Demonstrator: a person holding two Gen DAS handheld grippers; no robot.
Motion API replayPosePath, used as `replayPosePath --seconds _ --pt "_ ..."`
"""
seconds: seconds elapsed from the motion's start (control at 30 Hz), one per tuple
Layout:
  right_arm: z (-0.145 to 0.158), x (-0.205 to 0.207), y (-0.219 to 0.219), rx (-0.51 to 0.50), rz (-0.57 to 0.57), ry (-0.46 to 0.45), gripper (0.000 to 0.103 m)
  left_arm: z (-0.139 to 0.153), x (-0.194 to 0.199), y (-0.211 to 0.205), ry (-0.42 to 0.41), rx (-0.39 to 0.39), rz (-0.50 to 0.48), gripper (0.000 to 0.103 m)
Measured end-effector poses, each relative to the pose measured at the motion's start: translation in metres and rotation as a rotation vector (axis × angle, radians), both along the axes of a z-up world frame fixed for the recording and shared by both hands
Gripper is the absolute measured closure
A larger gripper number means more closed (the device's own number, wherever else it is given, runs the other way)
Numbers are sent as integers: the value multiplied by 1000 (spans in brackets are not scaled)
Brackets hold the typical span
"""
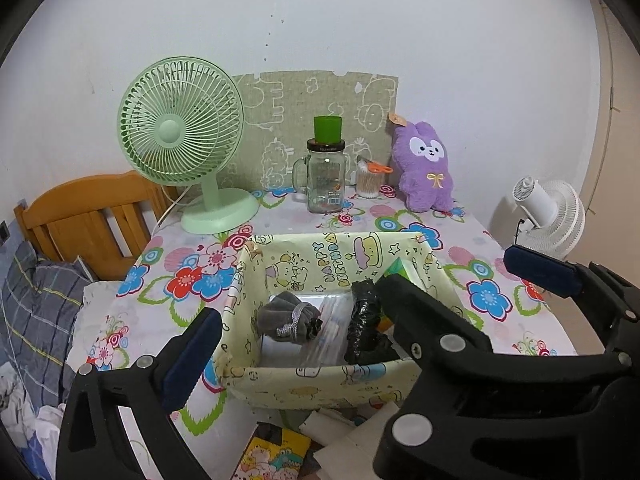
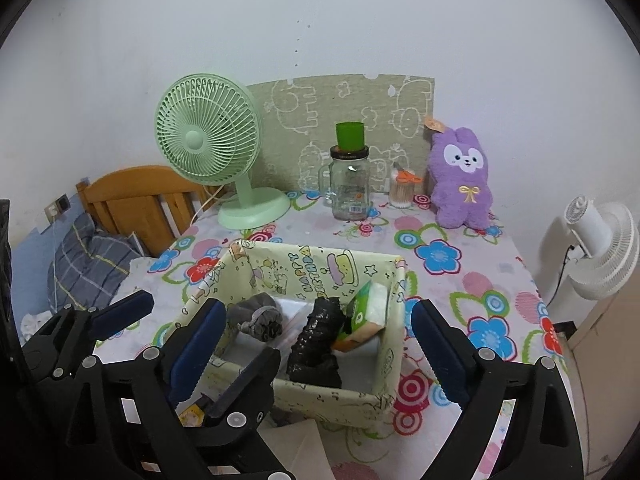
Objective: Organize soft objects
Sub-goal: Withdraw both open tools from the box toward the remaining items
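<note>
White wall, wooden headboard, floral tablecloth, green fan

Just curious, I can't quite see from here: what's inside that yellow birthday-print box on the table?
Inside the yellow box: a rolled grey bundle, a crumpled black bundle, a green and white packet leaning in the corner, and clear plastic underneath. The floor beneath them is mostly hidden.

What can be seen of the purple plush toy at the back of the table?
The purple plush toy is a fluffy animal with two upright ears, a white face patch with dark eyes, and a small yellow bow stitched on its chest. A tan tag hangs from one ear. It sits upright at the table's far right corner, against the patterned board, right of the cotton-swab jar. Neither claw touches it.
</note>
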State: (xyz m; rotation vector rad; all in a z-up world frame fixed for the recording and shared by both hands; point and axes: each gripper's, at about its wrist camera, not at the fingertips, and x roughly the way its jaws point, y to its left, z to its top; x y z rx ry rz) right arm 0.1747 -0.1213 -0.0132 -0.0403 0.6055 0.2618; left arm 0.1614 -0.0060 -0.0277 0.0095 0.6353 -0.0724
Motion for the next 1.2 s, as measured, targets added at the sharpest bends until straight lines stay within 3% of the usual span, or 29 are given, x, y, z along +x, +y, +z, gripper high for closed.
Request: replayPosePath --seconds 1.2 --pt "16 -77 -4 4 -6 -65 7 13 -72 -2 -79 8 -3 1"
